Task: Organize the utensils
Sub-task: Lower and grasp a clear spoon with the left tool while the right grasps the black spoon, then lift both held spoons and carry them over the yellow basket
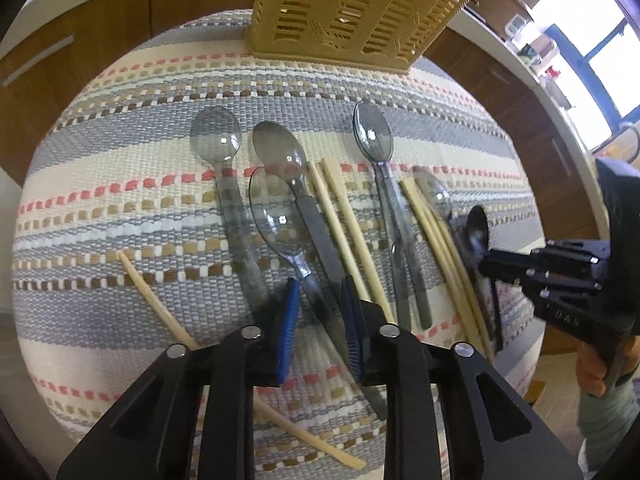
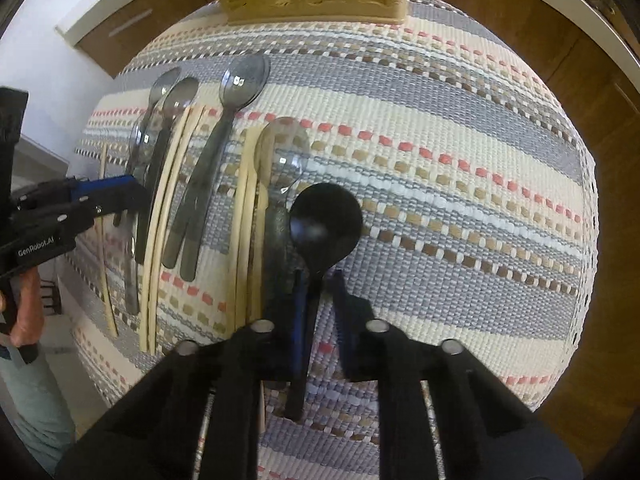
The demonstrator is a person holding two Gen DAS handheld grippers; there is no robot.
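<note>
Fingers (image 2: 301, 308) pinch slim black spoon (image 2: 325, 220) handle; ribbed blue pads.

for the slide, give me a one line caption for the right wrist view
Right gripper shut on the black spoon handle, beside chopsticks and clear spoons on the striped mat.

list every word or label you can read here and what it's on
"GenRobot.AI": white lettering on the black body of the left tool, seen from the right wrist view.
"DAS": faint raised letters on the black body of the right tool, seen from the left wrist view; blurred, so the reading is unsure and may be partial.
The utensils, the woven mat and the yellow basket carry no readable text.
</note>
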